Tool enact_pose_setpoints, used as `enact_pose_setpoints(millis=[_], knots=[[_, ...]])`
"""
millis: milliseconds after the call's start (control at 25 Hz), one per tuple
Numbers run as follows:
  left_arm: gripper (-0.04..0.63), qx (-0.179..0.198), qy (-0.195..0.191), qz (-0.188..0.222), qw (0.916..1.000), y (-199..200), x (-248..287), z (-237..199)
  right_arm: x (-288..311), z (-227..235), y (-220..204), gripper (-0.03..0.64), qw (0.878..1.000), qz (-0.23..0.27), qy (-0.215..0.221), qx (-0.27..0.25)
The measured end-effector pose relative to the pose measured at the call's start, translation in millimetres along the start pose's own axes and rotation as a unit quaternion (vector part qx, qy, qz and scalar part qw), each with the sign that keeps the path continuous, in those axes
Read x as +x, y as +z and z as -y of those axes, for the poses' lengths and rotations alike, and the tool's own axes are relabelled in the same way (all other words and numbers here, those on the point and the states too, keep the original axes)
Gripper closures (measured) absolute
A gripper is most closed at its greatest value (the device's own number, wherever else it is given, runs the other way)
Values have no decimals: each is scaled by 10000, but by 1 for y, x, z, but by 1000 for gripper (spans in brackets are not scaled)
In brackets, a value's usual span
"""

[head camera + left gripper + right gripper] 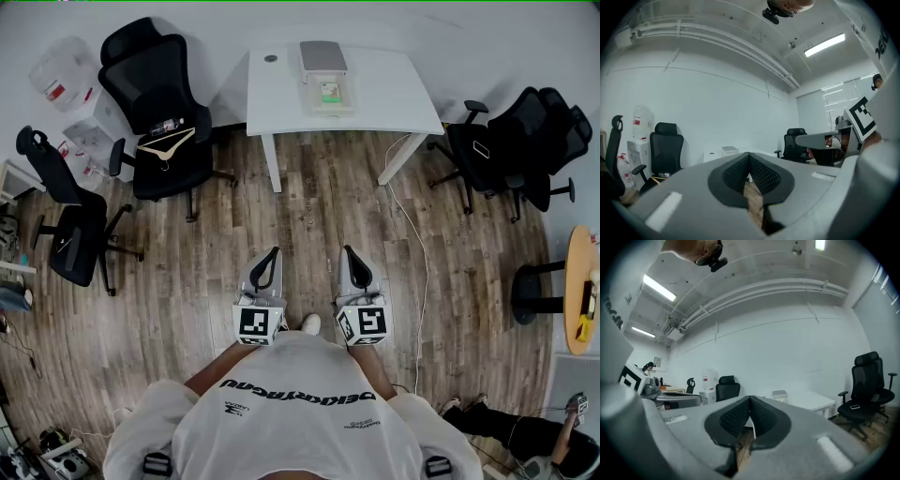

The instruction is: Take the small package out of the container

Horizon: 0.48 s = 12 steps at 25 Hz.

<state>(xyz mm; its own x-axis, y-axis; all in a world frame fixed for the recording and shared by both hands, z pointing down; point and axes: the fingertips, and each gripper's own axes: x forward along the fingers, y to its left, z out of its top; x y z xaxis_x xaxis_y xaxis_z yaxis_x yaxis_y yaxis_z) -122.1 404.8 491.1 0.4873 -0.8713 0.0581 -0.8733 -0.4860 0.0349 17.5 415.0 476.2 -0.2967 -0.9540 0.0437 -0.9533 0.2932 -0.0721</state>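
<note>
**Both claws shut and empty, well short of the counter**

The left claw point(272, 253) is held level, its jaws pressed together on nothing. Ahead of it and a little to its right, well apart across the floor point(309, 216), stands the counter point(394, 103). The container point(328, 94) sits on the counter with the small package point(330, 92), green-labelled, lying inside. The container's long side runs away from the claws, in line with the way they point. The right claw point(349, 253), near the left, is also level, jaws together and empty. The container lies nearly straight ahead of it, a touch to its left, so the right claw looks slightly the nearer. Any reach probably calls for closing that gap first.
</note>
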Motion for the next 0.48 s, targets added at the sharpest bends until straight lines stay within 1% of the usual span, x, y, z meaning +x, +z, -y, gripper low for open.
enact_pose_setpoints(millis=[240, 480], knots=[[600, 64, 3, -5, 10000, -1, 2, 18, -8, 16, 1, 618, 10000, -3, 16, 51], [600, 165, 25, -43, 9999, -8, 2, 42, -13, 22, -8, 618, 9993, -102, 325, 173]])
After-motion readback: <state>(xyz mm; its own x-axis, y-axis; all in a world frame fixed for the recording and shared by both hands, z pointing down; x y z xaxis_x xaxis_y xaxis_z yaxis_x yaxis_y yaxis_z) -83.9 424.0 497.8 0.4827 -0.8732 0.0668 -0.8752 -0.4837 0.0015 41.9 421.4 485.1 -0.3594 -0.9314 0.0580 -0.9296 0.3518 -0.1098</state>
